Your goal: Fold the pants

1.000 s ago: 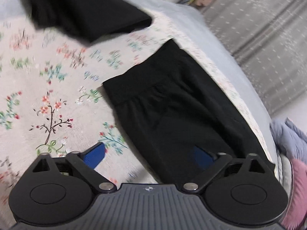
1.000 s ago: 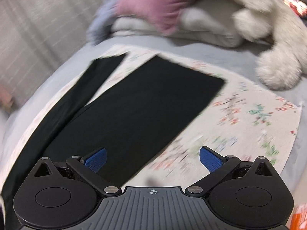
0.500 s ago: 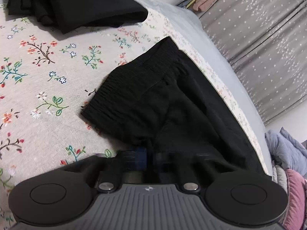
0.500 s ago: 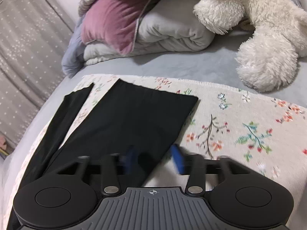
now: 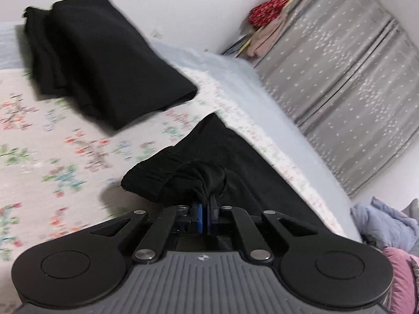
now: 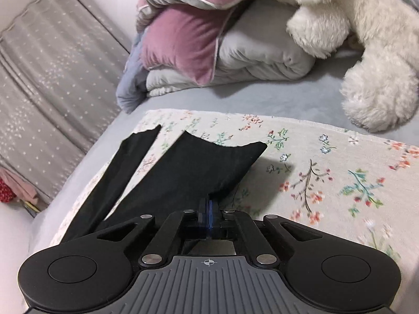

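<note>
The black pants (image 5: 235,162), spread mid-frame on the floral sheet (image 5: 65,157), are pinched by both clamped claws: left claw (image 5: 205,209) at the waistband, right claw (image 6: 209,209) at a leg; both edges should be lifted evenly

A bed (image 6: 301,99) with a grey sheet carries a floral cloth (image 5: 52,157); grey star-dotted curtains (image 5: 353,78) hang beyond, beside a white wall (image 5: 183,5).

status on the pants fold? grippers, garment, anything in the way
Left gripper shut on pants near the waistband, fabric bunched. Right gripper shut on a leg edge, hem end lifted. Folded black garment lies beyond on the floral cloth, apart from the pants.
</note>
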{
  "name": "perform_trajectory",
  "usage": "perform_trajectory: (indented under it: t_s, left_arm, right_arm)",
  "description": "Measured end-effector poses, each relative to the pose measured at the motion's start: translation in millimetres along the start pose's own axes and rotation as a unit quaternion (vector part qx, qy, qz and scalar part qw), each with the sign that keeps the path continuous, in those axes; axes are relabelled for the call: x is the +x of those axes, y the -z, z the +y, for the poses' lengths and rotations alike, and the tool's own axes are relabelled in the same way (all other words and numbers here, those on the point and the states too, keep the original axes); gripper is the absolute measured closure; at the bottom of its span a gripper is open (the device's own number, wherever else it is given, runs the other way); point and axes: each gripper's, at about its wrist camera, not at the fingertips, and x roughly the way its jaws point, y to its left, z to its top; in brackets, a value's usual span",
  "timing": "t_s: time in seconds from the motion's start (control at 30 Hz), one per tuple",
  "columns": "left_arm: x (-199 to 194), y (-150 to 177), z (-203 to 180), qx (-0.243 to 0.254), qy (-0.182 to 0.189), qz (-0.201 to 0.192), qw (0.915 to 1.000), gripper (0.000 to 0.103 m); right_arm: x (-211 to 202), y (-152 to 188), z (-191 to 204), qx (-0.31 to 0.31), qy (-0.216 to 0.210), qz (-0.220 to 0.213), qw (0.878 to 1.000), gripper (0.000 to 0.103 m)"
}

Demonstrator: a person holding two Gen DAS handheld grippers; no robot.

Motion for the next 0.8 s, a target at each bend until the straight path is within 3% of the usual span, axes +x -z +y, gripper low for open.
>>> perform_trajectory:
  t_s: [0.2, 0.4, 0.47, 0.53, 0.6, 0.7, 0.8]
  left_arm:
    - [-21, 0, 19, -0.004, -0.032, 0.009, 0.9994, 0.1]
    - [-17, 6, 17, 0.023, -0.072, 0.038, 0.9964, 0.099]
    - [-12, 6, 19, 0.023, -0.083, 0.054, 0.9949, 0.094]
    - [-14, 5, 25, 0.005, -0.098, 0.058, 0.9935, 0.076]
    - [-22, 0, 31, -0.021, -0.1, 0.046, 0.9937, 0.068]
    - [-33, -7, 37, -0.046, -0.105, 0.019, 0.9932, 0.059]
    - [-40, -14, 36, -0.053, -0.128, -0.011, 0.9903, 0.057]
  right_arm:
    - [-22, 4, 10, -0.03, 0.016, -0.027, 0.999, 0.103]
    - [-28, 8, 8, -0.035, 0.034, -0.024, 0.999, 0.103]
    - [-31, 8, 12, -0.048, 0.043, -0.031, 0.997, 0.103]
    - [-31, 9, 15, -0.065, 0.057, -0.031, 0.996, 0.102]
    - [-28, 10, 13, -0.062, 0.085, -0.024, 0.994, 0.095]
    - [-28, 6, 5, -0.042, 0.131, -0.037, 0.99, 0.09]
    - [-29, 0, -1, -0.034, 0.142, -0.055, 0.988, 0.084]
